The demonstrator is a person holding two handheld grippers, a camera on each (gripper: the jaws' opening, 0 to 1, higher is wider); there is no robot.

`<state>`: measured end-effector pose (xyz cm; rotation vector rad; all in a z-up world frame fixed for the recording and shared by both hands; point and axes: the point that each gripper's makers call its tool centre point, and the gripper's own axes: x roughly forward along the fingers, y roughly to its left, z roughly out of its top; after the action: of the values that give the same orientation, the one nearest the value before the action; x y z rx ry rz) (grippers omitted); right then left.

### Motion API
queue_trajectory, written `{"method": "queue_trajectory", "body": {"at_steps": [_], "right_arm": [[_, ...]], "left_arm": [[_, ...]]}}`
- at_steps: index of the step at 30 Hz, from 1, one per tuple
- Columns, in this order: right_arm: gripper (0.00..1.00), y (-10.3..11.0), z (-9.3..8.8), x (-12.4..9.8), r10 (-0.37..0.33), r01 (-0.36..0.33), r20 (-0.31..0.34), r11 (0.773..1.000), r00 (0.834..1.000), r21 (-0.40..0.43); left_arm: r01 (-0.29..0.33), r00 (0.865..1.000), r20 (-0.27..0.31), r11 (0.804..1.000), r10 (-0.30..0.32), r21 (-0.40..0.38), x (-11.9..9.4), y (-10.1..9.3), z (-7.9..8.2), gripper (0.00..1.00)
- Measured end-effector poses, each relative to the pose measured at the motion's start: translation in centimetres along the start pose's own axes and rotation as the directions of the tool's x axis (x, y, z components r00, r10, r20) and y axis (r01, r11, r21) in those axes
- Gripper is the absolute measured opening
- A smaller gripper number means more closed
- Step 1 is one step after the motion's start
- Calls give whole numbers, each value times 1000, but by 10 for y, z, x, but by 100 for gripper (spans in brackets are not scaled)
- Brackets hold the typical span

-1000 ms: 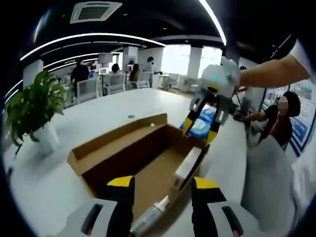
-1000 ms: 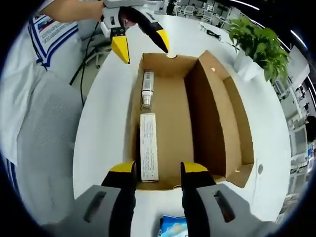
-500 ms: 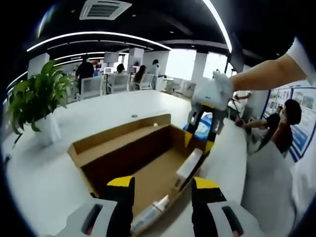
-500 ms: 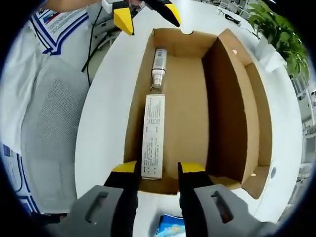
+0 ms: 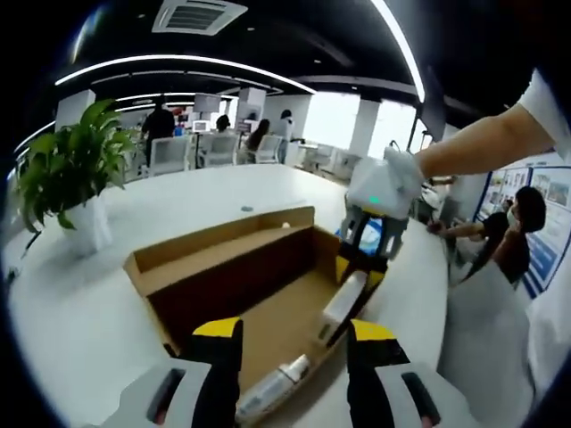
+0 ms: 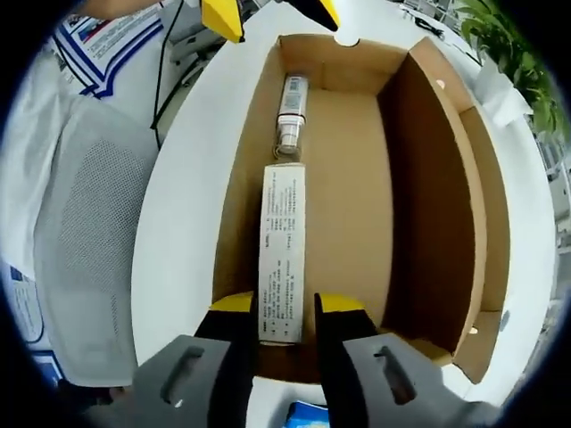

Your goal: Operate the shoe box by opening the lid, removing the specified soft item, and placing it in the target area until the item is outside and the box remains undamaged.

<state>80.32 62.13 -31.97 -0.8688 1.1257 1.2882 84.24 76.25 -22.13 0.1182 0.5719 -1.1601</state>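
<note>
We have the shoe box (image 6: 343, 67) lying on the white table (image 6: 178, 160), with one long side close to the table edge where the grey chair (image 6: 80, 232) stands. The lid (image 6: 473, 223) is already open and hangs back on the far long side, away from that edge, so we can reach in from above. Two things lie in the box in a row along the wall nearest that edge: a long white carton (image 6: 281, 250) and a small tube (image 6: 290, 102). Our right claw (image 6: 285, 305) reaches down at one short end of the box. Its two yellow tips stand one on each side of the end of the white carton, very close to it. We cannot tell if they are squeezing it yet or are just beside it. We think the claw sits this way so it can pinch the carton by its thin sides and lift it without bumping the box walls. Our left claw (image 5: 294, 332) hovers over the other short end, by the tube. Its jaws are wide apart and hold nothing. It may be waiting there to keep the box steady. A blue pack (image 5: 370, 234) lies on the table outside the box, just past the short end where the right claw is. It looks soft, so we guess it is the thing we had to take out, and then that part is done. A green plant (image 5: 67, 169) stands far off, toward the other side of the table, out of our way.
</note>
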Motion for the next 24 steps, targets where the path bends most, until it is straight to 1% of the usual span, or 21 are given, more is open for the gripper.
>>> {"method": "queue_trajectory", "body": {"at_steps": [4,8,11,12,16,20,24], "right_arm": [[18,-1,0,6,-6,6,-14,1000,1000,-13],[18,-5,2,11,-7,7,-11,1000,1000,0],[19,-4,1,13,-15,14,-24,1000,1000,-7],[19,-5,-1,15,-6,6,-29,1000,1000,0],[18,-7,1,14,-15,15,-7,1000,1000,-11],[17,-8,2,13,-29,29,0,1000,1000,-4],[17,-7,1,9,-40,40,-5,999,999,-34]], "left_arm": [[3,1000,-6,1000,-3,-5,1,0,-3,47],[3,1000,-8,1000,-3,-6,2,-1,-4,47],[1,1000,-9,1000,-1,-9,2,4,-6,47],[0,1000,-9,1000,0,-11,2,5,-6,47],[-7,1000,-10,1000,7,-18,1,7,-8,47],[-12,1000,-12,1000,12,-22,0,-2,-8,47],[-19,1000,-19,1000,19,-22,-2,-2,-10,47]]}}
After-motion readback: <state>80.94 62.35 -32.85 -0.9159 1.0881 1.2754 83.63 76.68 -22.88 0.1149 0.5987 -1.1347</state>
